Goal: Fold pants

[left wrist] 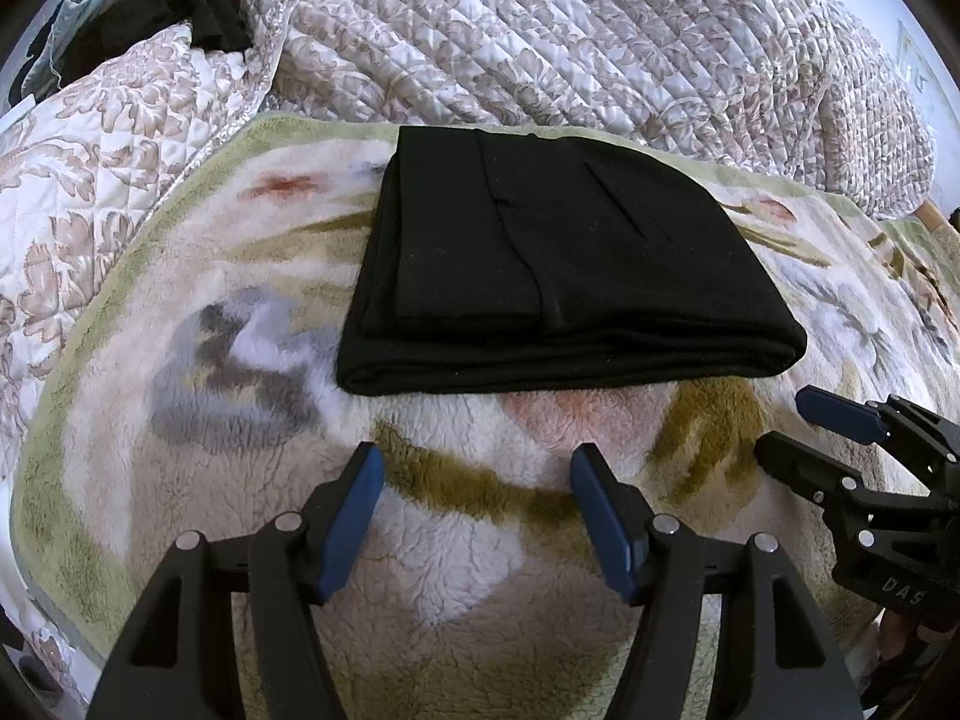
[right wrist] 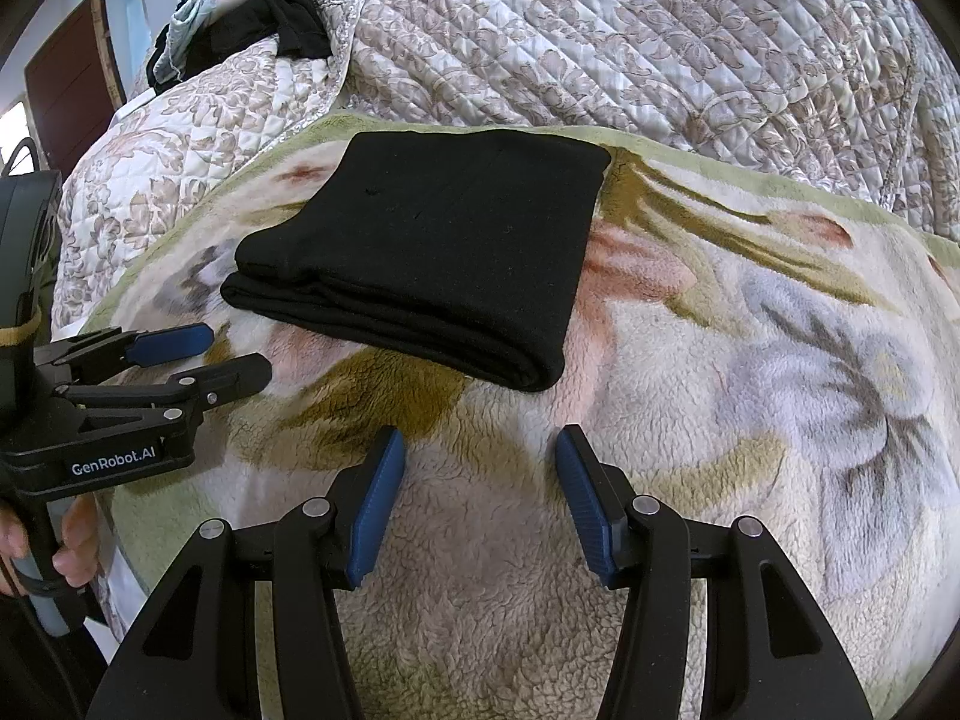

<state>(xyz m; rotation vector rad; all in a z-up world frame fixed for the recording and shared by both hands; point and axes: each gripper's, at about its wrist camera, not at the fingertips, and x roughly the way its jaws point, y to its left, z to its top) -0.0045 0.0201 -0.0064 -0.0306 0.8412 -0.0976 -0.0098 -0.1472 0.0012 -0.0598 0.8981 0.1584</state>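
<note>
Item: black pants [left wrist: 558,276], folded into a compact stack on your fleece blanket [left wrist: 480,570] on the bed. Left tool [left wrist: 477,480] and right tool [right wrist: 480,456]: jaws spread, empty, near the stack. Folding looks complete; lift clear without snagging the near edge.

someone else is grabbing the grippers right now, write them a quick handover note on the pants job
Left gripper: jaws open, nothing between them, hovering over the fleece blanket short of the pants.
Right gripper: jaws open, empty, beside the left one.
Black pants: lying on the blanket as a compact stack of layers, untouched by either gripper.
Done: the folding looks finished; edges appear roughly aligned.
Left: probably nothing but a check of the loose top flap on the stack's left side. Dark clothes on the quilt behind are not part of this fold.
</note>
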